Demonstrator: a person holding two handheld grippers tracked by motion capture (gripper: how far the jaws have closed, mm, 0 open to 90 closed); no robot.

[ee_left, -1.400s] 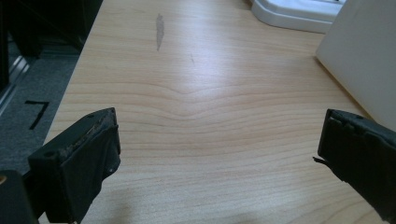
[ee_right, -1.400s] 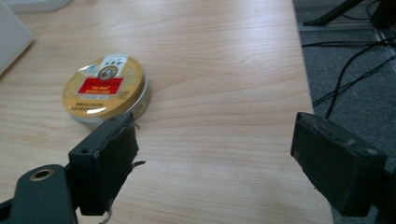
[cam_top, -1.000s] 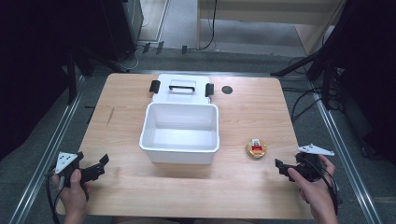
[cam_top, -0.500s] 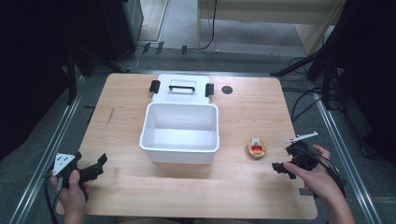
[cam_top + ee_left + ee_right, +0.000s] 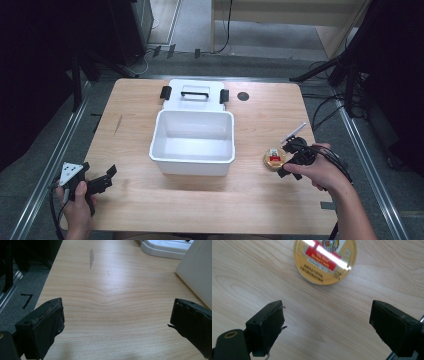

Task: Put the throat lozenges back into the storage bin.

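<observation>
Wooden table (image 5: 125,130), tin (image 5: 325,258) beyond hand-held gripper (image 5: 327,325)

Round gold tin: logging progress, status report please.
Right gripper open, jaws just widening, short of round gold tin. Left gripper open, idle. Nothing between.

A glossy gold metal tin (image 5: 325,261) with a shiny red label lies on the smooth, matt wood-grain desk (image 5: 260,200), beside a smooth white plastic bin (image 5: 193,142).
</observation>
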